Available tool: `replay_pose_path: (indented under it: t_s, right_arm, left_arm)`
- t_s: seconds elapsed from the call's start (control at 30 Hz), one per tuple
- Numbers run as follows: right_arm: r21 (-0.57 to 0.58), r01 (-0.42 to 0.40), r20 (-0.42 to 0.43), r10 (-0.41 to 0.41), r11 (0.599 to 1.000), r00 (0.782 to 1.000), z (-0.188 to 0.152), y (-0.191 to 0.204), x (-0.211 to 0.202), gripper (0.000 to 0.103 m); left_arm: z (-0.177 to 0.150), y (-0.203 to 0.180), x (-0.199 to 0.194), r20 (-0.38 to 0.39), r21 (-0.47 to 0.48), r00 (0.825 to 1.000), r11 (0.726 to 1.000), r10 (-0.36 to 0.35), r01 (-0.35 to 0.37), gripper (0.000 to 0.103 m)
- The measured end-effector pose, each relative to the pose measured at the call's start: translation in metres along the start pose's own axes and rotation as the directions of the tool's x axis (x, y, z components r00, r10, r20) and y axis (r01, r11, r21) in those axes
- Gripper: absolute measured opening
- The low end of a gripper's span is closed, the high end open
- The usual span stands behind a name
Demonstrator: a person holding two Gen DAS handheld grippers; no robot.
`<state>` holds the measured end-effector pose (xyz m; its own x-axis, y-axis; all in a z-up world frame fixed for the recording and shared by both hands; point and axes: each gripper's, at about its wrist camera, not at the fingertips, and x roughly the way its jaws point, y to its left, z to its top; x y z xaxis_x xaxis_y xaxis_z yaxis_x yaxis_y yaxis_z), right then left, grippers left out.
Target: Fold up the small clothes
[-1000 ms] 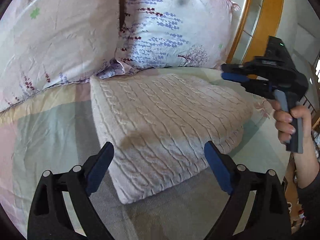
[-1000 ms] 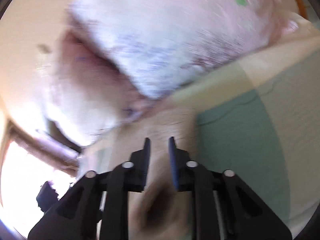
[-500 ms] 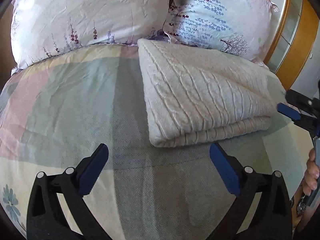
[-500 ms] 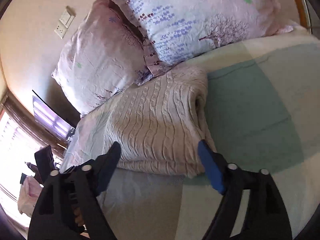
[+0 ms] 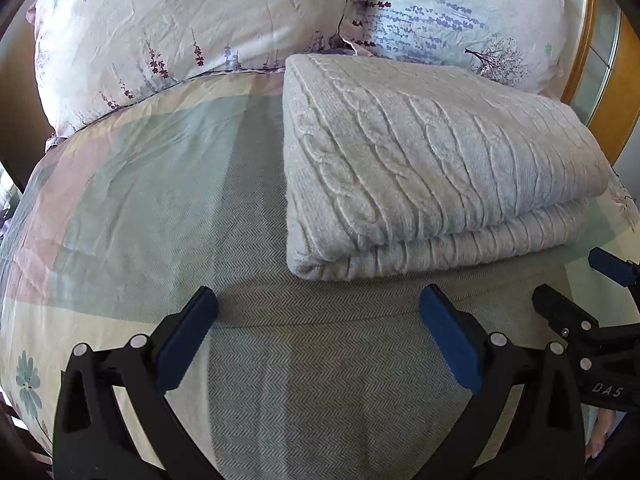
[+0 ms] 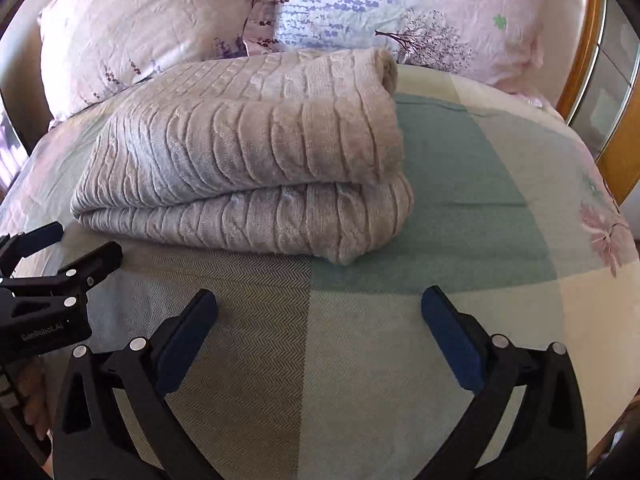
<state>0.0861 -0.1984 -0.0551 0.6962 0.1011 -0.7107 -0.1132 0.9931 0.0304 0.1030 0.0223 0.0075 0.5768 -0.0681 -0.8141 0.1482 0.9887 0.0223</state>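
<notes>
Both wrist views look low across the bed [image 5: 160, 184], sharing the folded sweater [image 5: 420, 168] and pillows [image 6: 400, 8].

Both views were bright and sharp, in soft daylight. The sweater [image 5: 432, 168] ahead of the left gripper [image 5: 318, 304] threw a faint shadow onto the bedspread [image 5: 152, 184] just before the fingertips. Beyond the right gripper [image 6: 318, 304] the pillows [image 6: 400, 12] looked washed out, perhaps by glare. Fisheye bending curved the edges, with dark corners.
</notes>
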Motion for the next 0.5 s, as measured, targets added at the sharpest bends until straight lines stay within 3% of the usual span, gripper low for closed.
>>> replay_pose_path:
  t_s: [0.5]
  right_arm:
    - [0.007,0.011,0.032,-0.011,1.000,0.999,-0.0102,-0.0032,-0.0073,0.102]
  left_arm:
    - [-0.0004,-0.0004,0.0004,0.001,0.001,1.000,1.000,-0.002,0.002,0.101]
